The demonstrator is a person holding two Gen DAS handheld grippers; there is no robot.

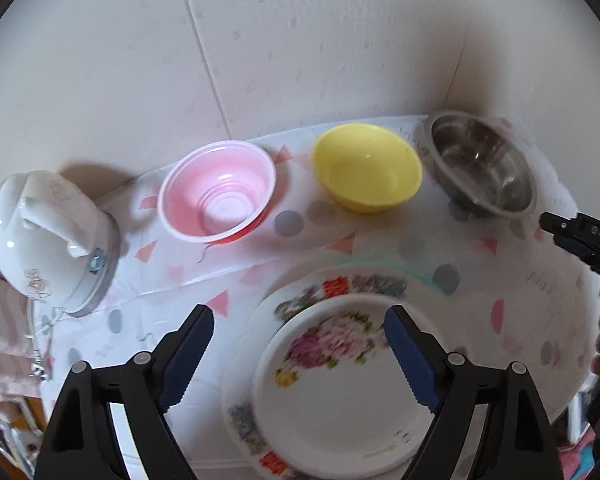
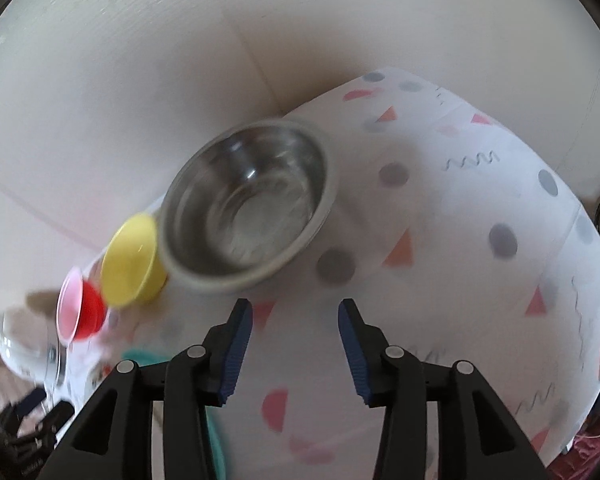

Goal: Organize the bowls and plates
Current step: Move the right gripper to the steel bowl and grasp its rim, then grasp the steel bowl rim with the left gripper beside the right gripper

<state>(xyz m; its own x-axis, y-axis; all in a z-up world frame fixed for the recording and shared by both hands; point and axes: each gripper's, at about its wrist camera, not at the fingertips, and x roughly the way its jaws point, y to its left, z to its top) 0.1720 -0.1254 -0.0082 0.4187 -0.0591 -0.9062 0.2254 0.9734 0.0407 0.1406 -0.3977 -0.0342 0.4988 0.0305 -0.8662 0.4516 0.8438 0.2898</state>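
Your left gripper [image 1: 298, 322] is hovering jaws wide over the stacked floral plates [image 1: 340, 392], gripping nothing. Your right gripper [image 2: 296, 320] is hanging partly parted, empty, just short of the steel bowl [image 2: 248, 204]; yellow bowl [image 2: 130, 266] and pink bowl [image 2: 78, 310] are sitting left of it.

A small white plate [image 1: 340, 396] with pink and purple flowers lies stacked on a larger flower-rimmed plate [image 1: 260, 432]. Beyond this stack three empty bowls stand upright in a row: a red bowl [image 1: 218, 198] with a pink inside to the far left, a yellow bowl [image 1: 366, 168] straight behind, and a steel bowl [image 1: 480, 164] to the far right.
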